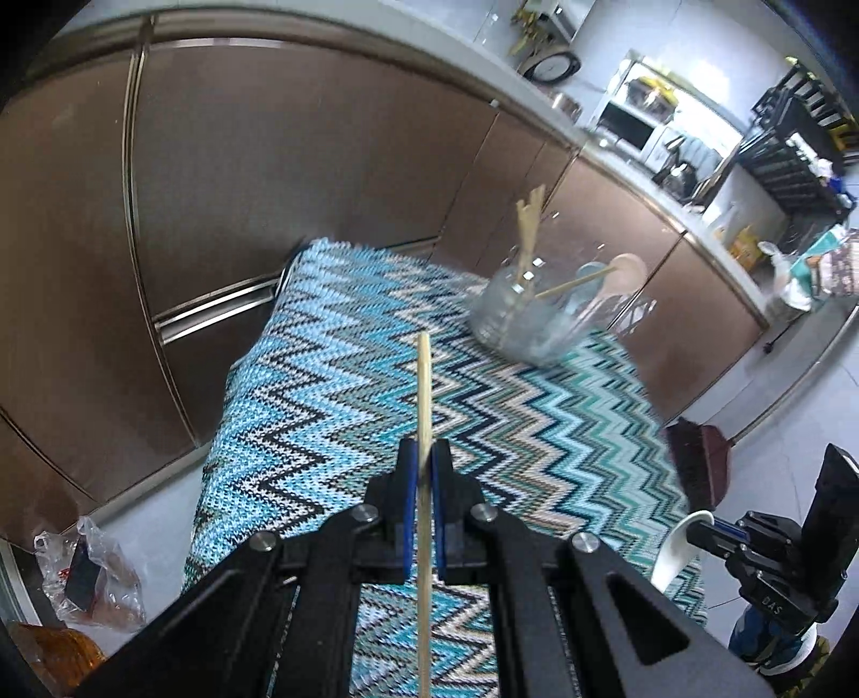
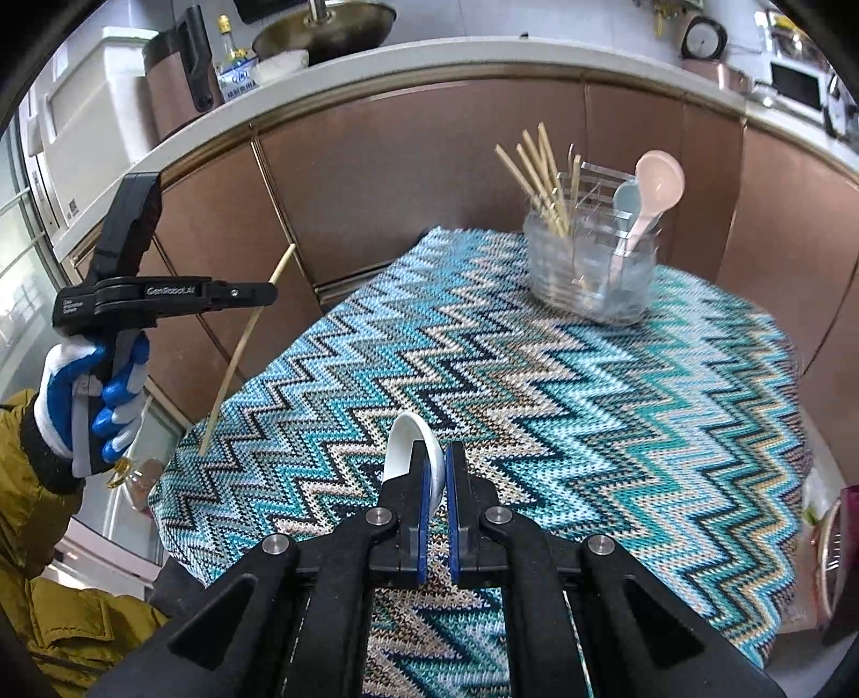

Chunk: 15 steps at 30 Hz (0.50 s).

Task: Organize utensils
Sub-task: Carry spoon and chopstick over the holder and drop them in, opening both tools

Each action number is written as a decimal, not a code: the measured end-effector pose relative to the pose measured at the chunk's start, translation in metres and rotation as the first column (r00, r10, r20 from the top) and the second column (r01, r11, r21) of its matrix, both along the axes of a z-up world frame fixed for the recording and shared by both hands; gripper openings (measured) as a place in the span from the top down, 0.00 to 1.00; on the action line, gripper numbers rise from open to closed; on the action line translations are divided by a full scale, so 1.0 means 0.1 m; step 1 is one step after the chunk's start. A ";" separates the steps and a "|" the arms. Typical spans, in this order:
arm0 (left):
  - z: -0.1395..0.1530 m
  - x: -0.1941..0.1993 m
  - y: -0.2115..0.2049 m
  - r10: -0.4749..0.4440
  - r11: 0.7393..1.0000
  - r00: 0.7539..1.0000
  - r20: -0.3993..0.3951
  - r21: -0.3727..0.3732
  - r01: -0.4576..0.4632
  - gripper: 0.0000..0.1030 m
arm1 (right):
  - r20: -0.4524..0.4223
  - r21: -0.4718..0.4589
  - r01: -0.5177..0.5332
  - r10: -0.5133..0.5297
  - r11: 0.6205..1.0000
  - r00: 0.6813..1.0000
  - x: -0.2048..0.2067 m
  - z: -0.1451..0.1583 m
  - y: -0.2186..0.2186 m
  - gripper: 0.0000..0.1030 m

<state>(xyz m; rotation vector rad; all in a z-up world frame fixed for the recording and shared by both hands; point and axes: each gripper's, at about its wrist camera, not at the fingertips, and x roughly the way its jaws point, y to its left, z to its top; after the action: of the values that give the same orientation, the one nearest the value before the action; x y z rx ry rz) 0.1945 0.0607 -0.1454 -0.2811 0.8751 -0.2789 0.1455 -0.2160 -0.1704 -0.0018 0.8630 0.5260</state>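
My left gripper [image 1: 424, 456] is shut on a wooden chopstick [image 1: 424, 386] that sticks out ahead of the blue pads, above the zigzag cloth. From the right wrist view the same left gripper [image 2: 271, 294] is held by a gloved hand at the left, with the chopstick [image 2: 241, 349] slanting down. My right gripper [image 2: 439, 456] is shut on a white ceramic spoon [image 2: 405, 443], also visible at the right edge as the spoon [image 1: 679, 547]. A clear holder [image 2: 590, 274] at the far end of the table carries several chopsticks and a pink spoon [image 2: 657, 185]; the holder [image 1: 526, 322] looks blurred in the left wrist view.
The table wears a blue and teal zigzag cloth [image 2: 537, 408]. Brown cabinet fronts [image 1: 295, 177] run behind it under a white counter with a clock [image 2: 703, 37], a bottle and a pan. A plastic bag [image 1: 91, 574] lies on the floor at the left.
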 end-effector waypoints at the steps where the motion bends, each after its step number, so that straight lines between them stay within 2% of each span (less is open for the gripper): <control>1: 0.04 -0.04 0.00 -0.001 1.000 1.000 0.012 -0.005 0.001 0.95 | 0.010 -0.002 0.006 -0.006 1.000 1.000 -0.04 0.04 0.00 0.95; 8: 0.41 -0.28 -0.08 -0.011 1.000 0.992 0.125 -0.027 0.015 0.95 | 0.109 -0.009 0.042 -0.041 0.999 0.993 -0.29 0.43 0.01 0.95; 15: 0.73 -0.22 -0.33 -0.037 0.999 0.973 0.228 -0.017 0.042 0.95 | 0.201 -0.005 0.077 -0.075 0.997 0.977 -0.16 0.73 -0.02 0.95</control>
<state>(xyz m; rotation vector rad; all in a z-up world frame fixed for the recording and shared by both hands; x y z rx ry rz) 0.1728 0.0279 -0.0725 -0.2467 0.6512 -0.3504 0.1299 -0.2184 -0.0977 -0.0327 0.6666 0.4406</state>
